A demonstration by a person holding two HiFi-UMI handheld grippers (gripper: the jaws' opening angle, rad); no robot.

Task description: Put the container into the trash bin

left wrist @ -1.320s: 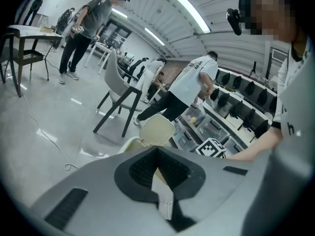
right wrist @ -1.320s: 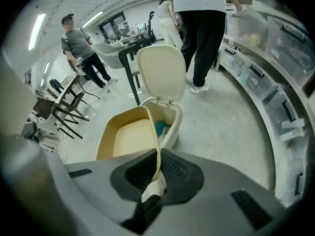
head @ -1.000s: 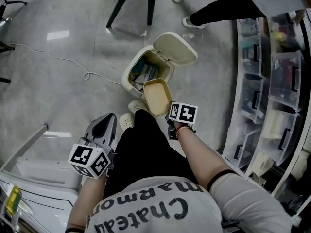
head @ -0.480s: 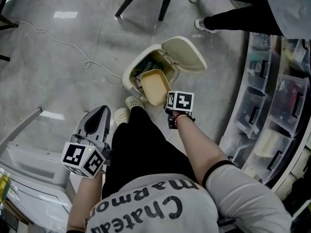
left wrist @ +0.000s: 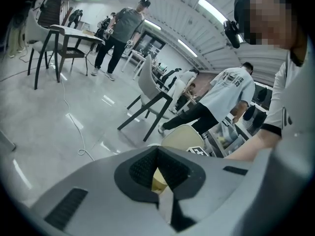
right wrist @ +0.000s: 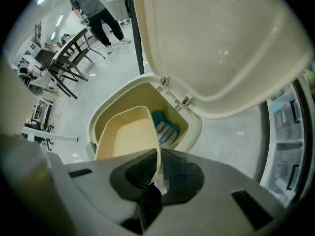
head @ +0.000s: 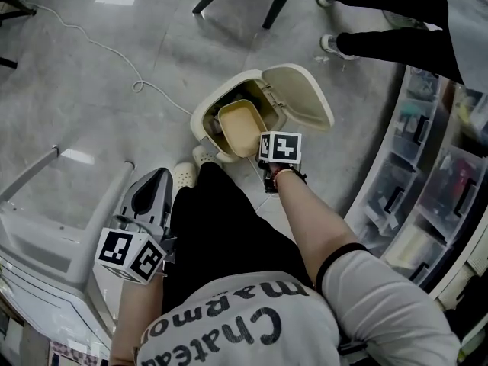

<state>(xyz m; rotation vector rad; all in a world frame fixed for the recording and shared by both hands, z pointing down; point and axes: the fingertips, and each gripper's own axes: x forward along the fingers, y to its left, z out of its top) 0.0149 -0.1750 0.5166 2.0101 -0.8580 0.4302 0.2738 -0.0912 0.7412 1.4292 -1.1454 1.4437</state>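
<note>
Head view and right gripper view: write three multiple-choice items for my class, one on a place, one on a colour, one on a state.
1. Where is the container?
A) at the open mouth of the trash bin
B) flat on the floor
C) on a shelf

2. What colour is the container?
A) blue
B) cream
C) black

3. How is the right claw?
A) open and empty
B) shut on the container's rim
C) out of view

Answers:
1 A: the head view shows it within the bin's rim, beside the raised lid.
2 B: it is pale cream, much like the bin.
3 B: the right gripper view shows the rim pinched between its jaws.
</note>
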